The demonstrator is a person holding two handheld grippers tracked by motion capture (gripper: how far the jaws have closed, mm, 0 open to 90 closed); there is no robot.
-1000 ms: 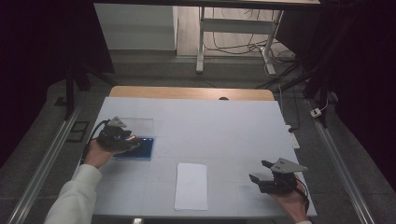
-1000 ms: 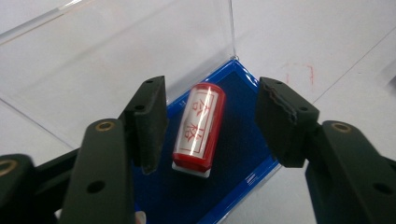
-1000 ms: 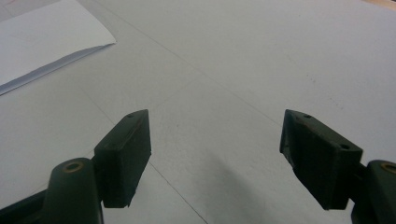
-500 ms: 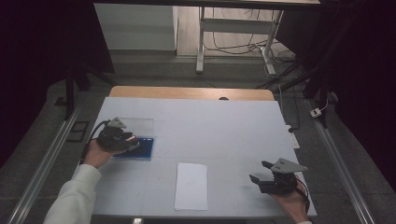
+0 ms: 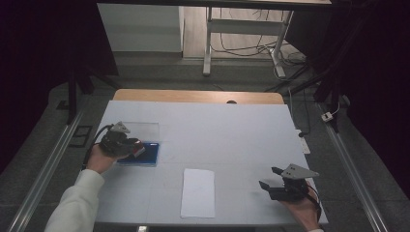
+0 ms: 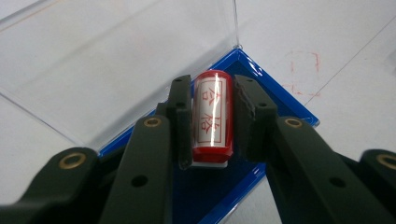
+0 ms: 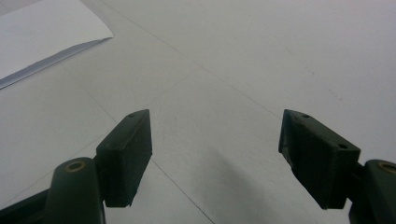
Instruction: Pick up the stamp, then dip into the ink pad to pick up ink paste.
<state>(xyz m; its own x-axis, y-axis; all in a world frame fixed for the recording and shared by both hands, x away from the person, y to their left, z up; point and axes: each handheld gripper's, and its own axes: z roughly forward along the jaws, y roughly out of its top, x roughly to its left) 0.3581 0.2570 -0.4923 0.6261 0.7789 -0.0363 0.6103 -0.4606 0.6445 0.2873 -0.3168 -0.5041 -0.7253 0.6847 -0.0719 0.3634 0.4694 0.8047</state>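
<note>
One red stamp (image 6: 213,116), white label, red characters; left gripper (image 6: 212,119) clamps it.

A red cylindrical stamp (image 6: 213,116) with a white label bearing red characters is lying on its side over a blue tray (image 6: 280,100). The tray is sitting flat near the table's left edge, its clear lid (image 6: 116,60) standing open behind it.

Red stamp, blue tray, white table

Stamp (image 6: 213,116): red w/ white label, red characters. Tray (image 6: 280,100): glossy blue; clear lid (image 6: 116,60) at 11 o'clock. Black jaws. Paper (image 5: 198,192) white; table (image 5: 232,130) white, thin grey grid lines.
</note>
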